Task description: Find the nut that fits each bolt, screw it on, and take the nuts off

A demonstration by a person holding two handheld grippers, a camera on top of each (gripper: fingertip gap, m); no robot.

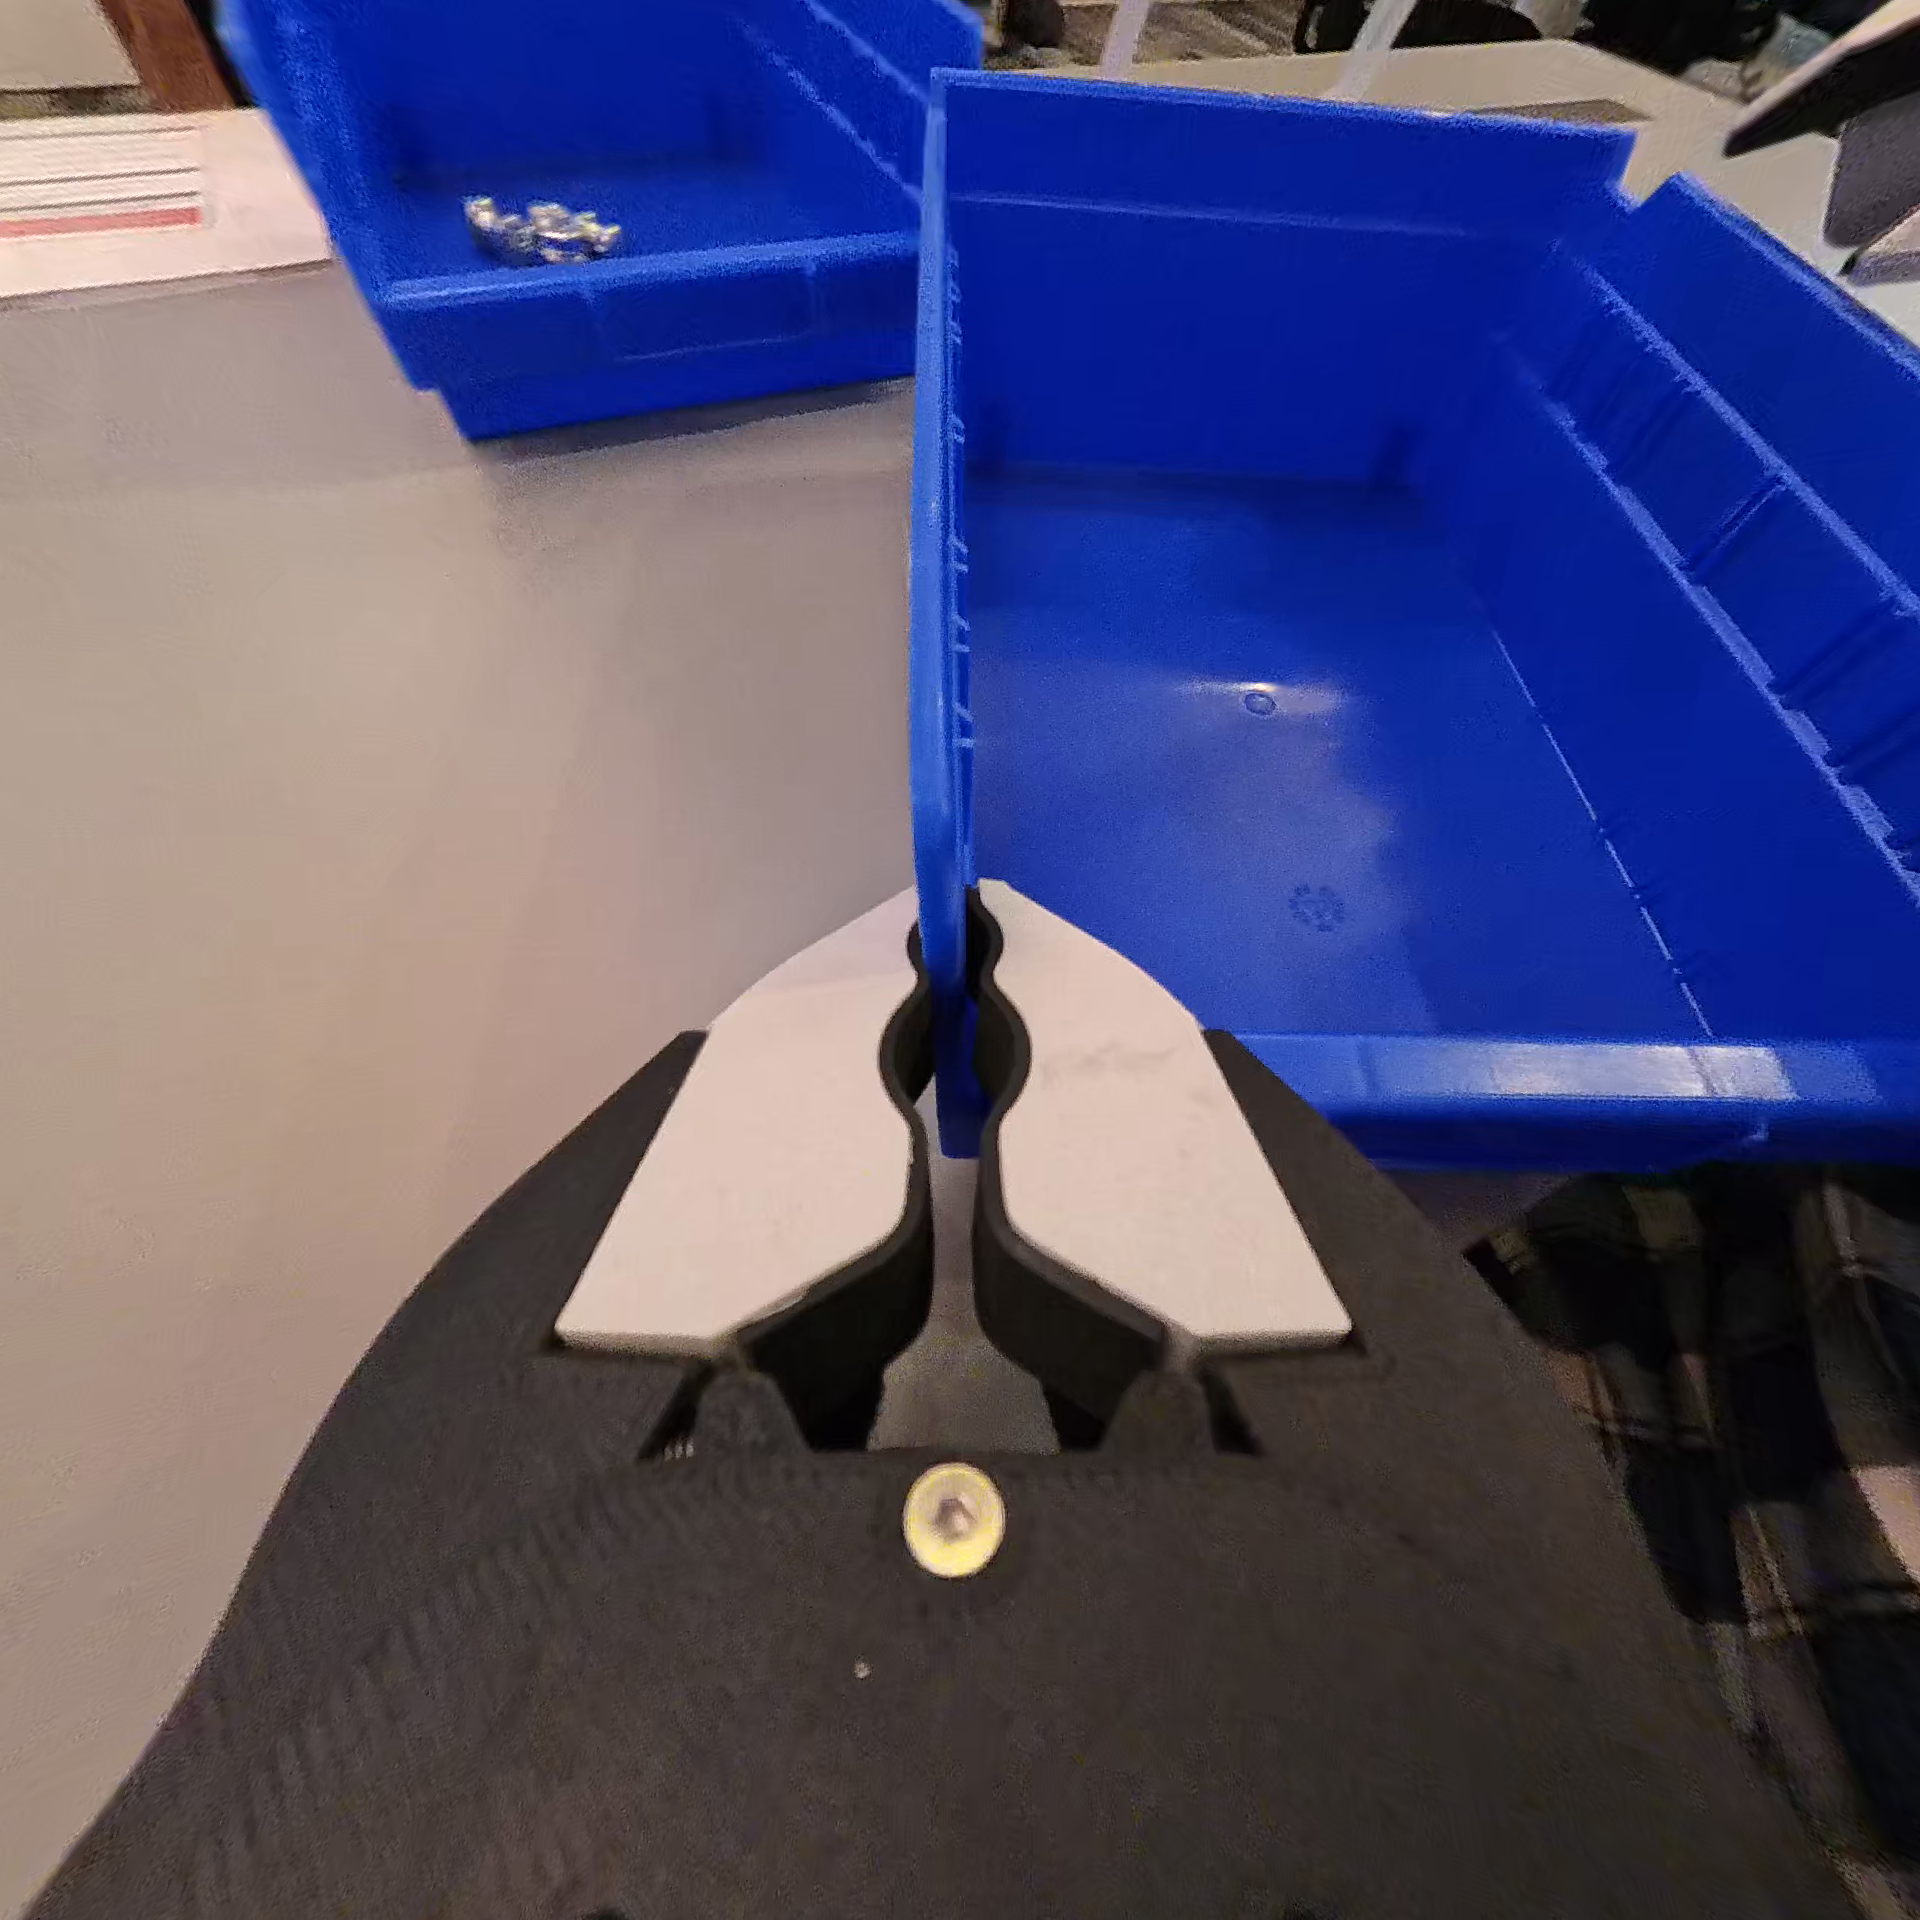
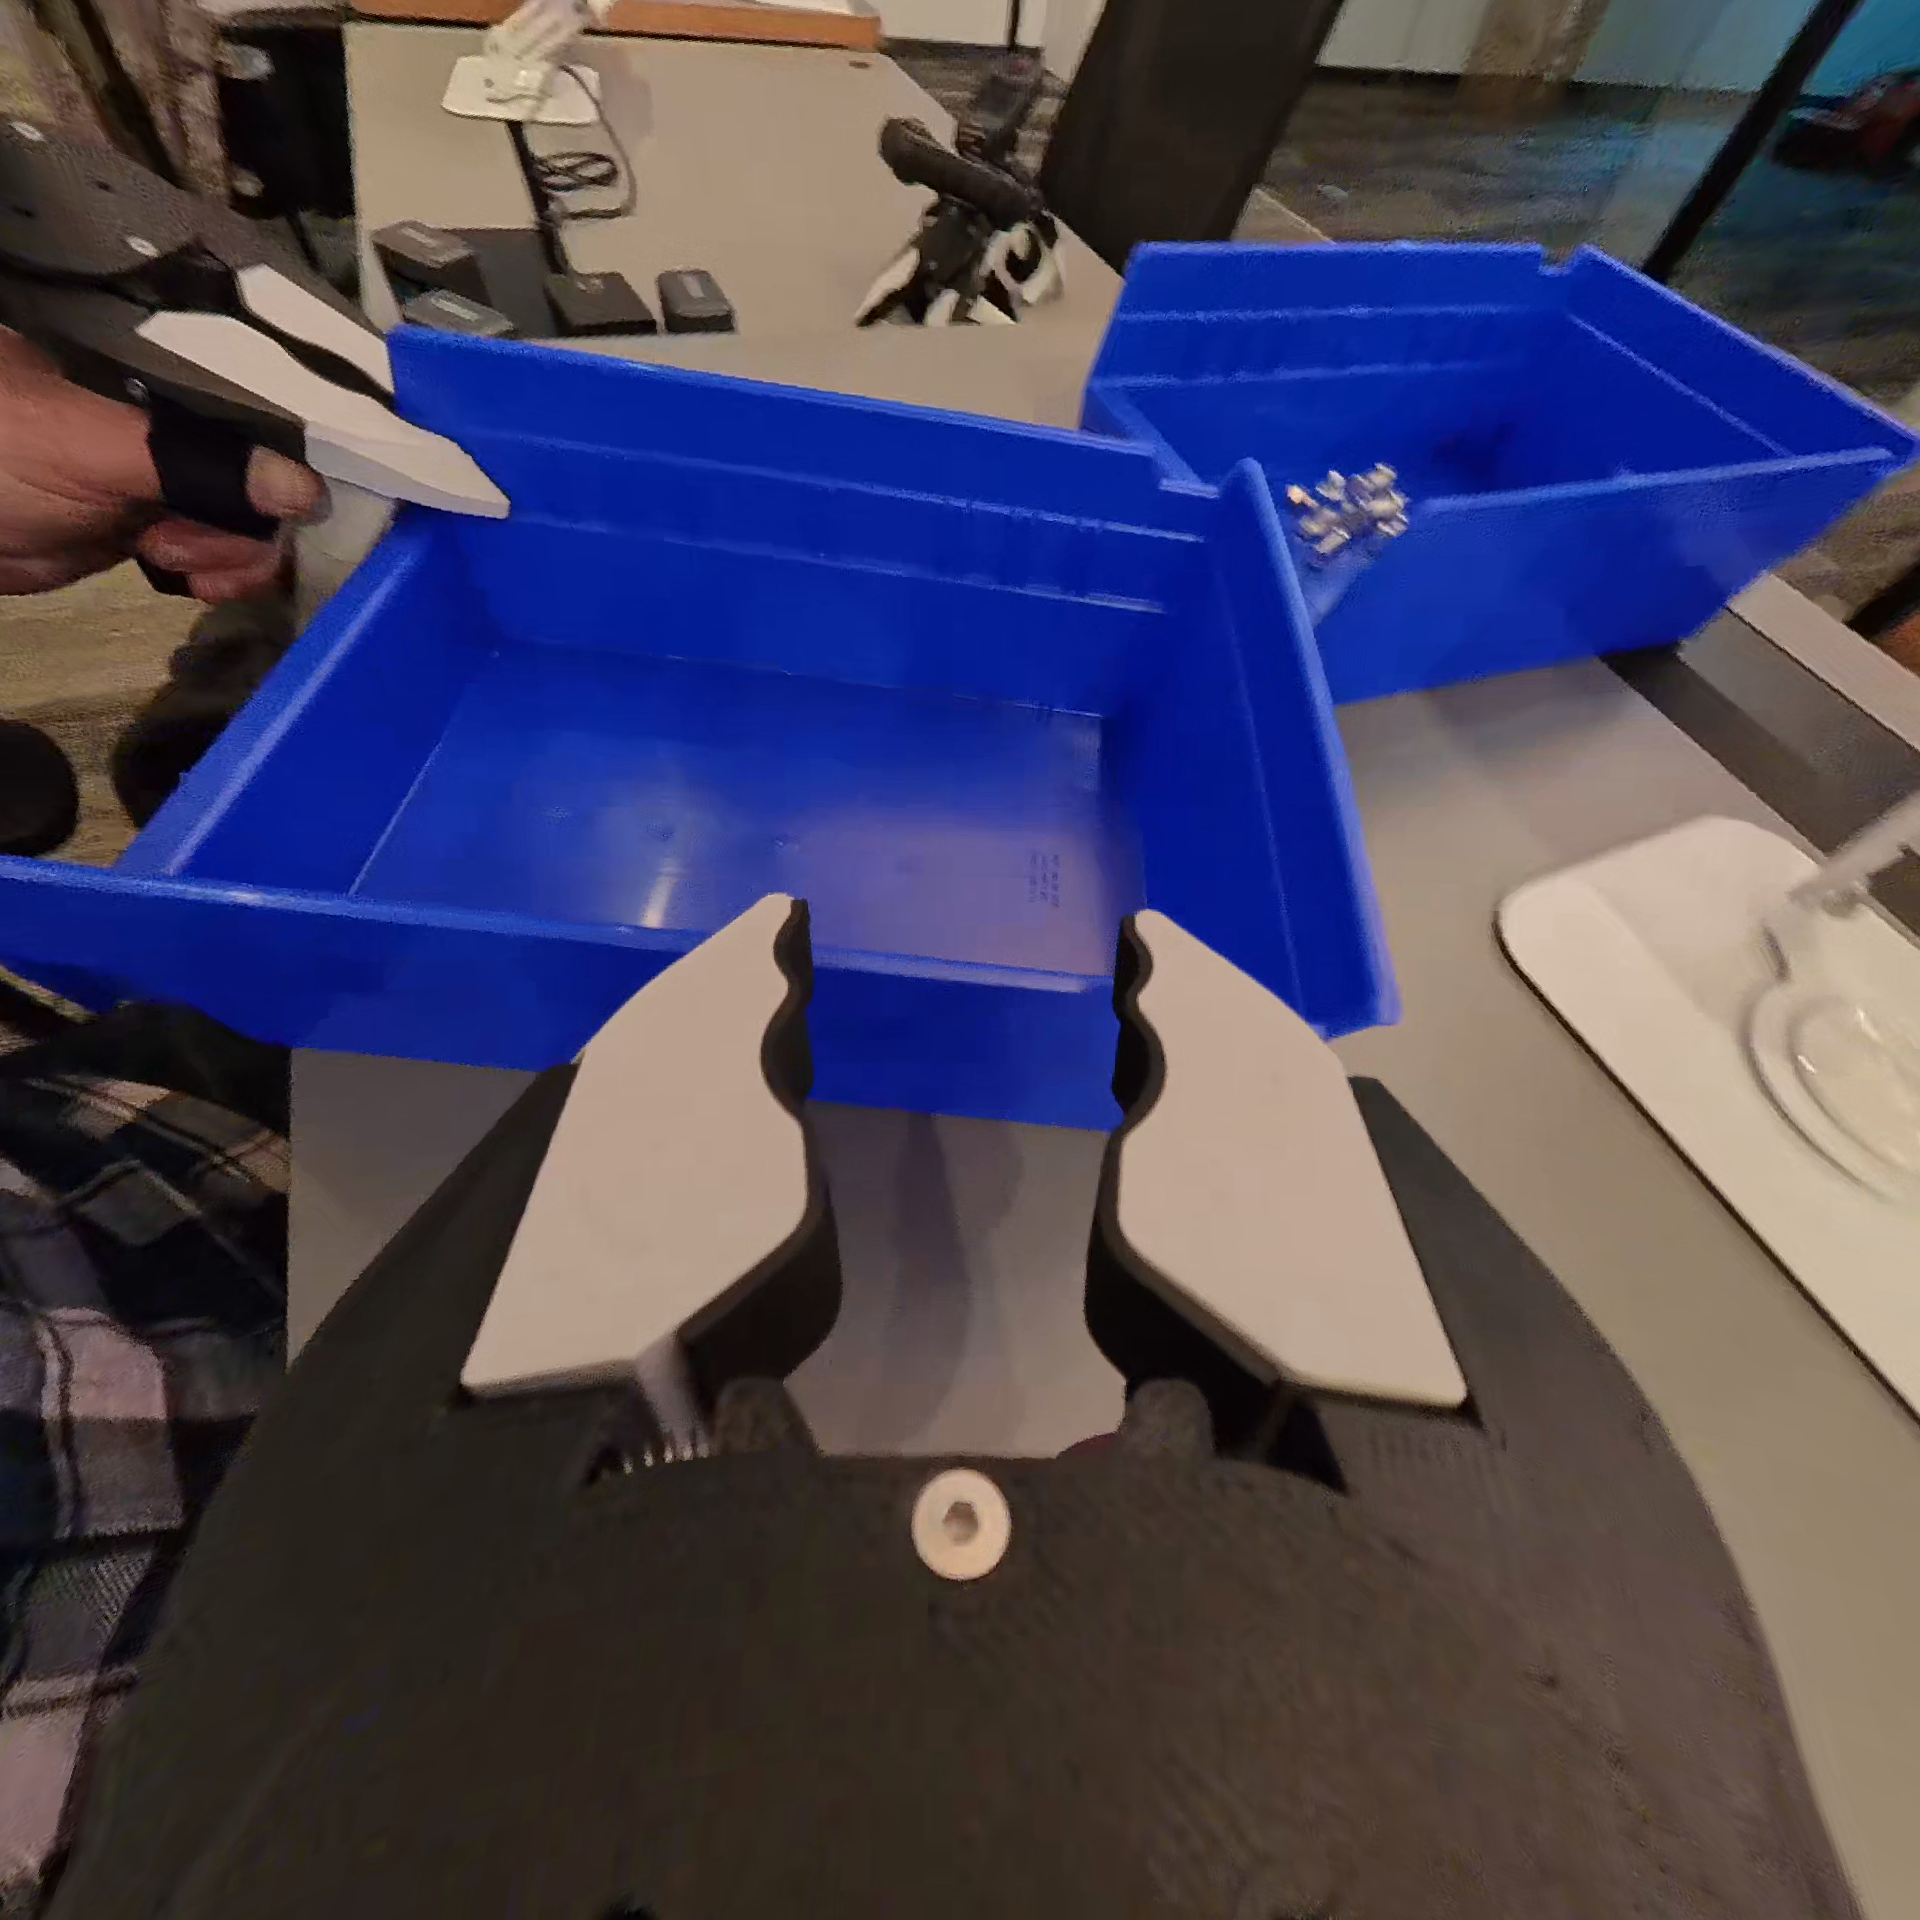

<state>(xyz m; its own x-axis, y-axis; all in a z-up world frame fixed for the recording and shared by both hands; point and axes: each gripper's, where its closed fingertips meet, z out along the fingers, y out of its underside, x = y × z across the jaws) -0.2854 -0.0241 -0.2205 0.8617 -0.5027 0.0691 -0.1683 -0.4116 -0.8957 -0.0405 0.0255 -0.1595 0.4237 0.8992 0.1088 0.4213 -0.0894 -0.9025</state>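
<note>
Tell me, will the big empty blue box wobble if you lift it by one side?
Probably: the left gripper pinches only one thin wall of the empty blue bin, so it may tilt. It looks light, with nothing inside. The shiny plastic might slip.

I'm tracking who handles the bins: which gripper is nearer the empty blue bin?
Left. The left gripper is clamped on the empty blue bin's side wall; the right gripper hangs open just before its front wall.

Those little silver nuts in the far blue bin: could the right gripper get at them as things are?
Probably yes. The right gripper is open and holds nothing, and the nuts lie uncovered in the open-topped far bin. It would need to pass over the empty near bin.
</note>
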